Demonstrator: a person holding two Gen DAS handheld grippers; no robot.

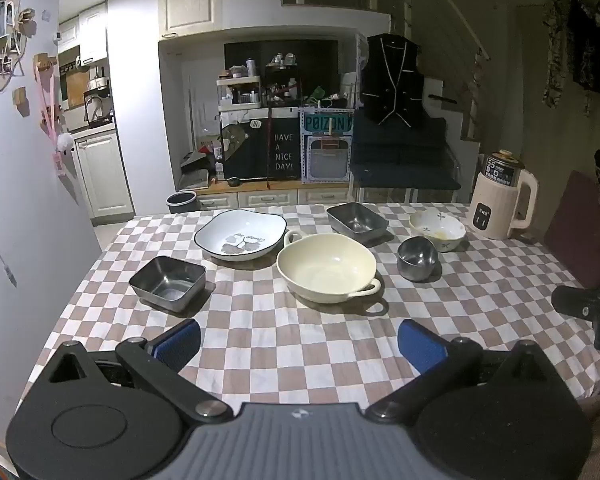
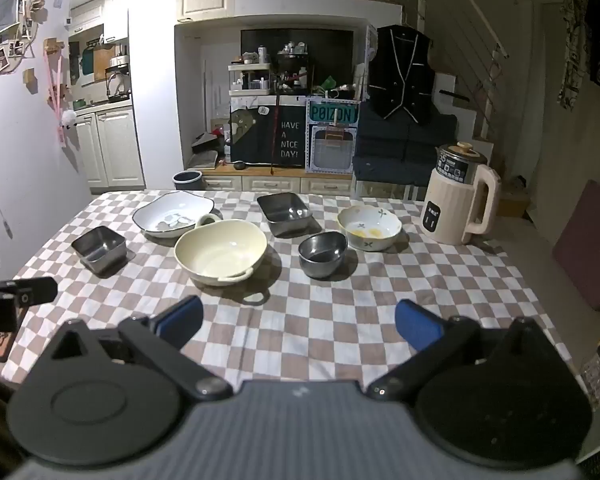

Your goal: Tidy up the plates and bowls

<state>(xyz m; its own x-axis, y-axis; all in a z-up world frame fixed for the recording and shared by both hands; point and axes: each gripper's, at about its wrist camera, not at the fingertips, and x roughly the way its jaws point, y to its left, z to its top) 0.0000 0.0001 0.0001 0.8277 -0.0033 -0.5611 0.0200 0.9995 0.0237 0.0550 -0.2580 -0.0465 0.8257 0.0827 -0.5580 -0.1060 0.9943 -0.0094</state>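
Left gripper [image 1: 298, 344]: jaws spread as wide as they go, nothing between them, only checked tablecloth [image 1: 300, 364] under the gap.
Right gripper [image 2: 298, 322]: jaws equally wide, holding nothing, hanging over bare cloth.
Cream bowl [image 1: 326, 268]: nearest dish, just ahead of the left jaws and a little right of their gap; likely the base for nesting, so I would take it by the rim, not by a handle.
Small square tin [image 1: 167, 282]: ahead of the left jaws' left finger, standing apart.
Round steel bowl [image 2: 323, 254]: ahead of the right jaws, touching nothing; a light first pick.
White plate [image 1: 240, 234]: behind the cream bowl, close to its far handle.
Far tin [image 2: 285, 210]: beyond the steel bowl.
Flowered bowl [image 2: 369, 226]: farthest right, yellow residue inside; keep it level.
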